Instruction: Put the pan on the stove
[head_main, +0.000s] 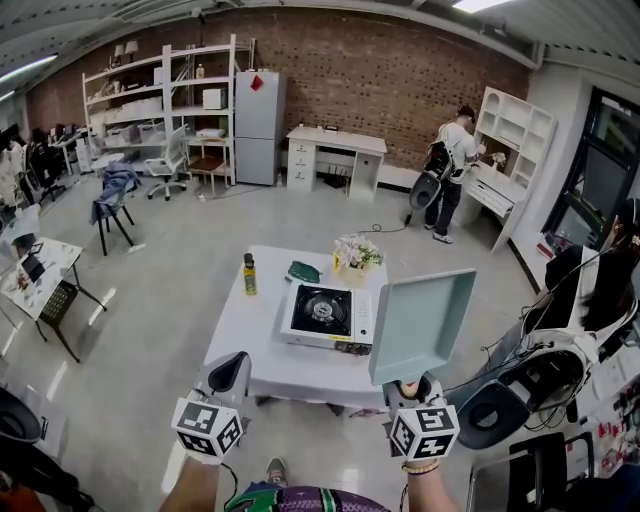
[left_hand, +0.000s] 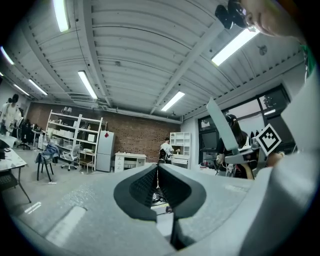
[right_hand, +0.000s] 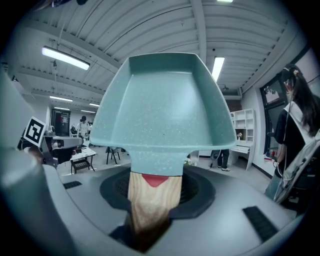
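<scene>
Brick walls ring the workshop around our white table (head_main: 250, 335). Our left gripper (head_main: 230, 368) hangs before it, jaws pressed together on nothing. We see the stove (head_main: 325, 312) on the table. Our right gripper (head_main: 411, 386) pinches the wooden handle of the teal pan (head_main: 420, 325), raised upright right of the stove.

Brick back wall (head_main: 400, 70) had white shelving (head_main: 150, 90), grey fridge (head_main: 259, 125) & white desk (head_main: 335, 150) along it. Floor (head_main: 170, 270) was pale grey, glossy. Strip lights (left_hand: 87, 84) lit overhead.
</scene>
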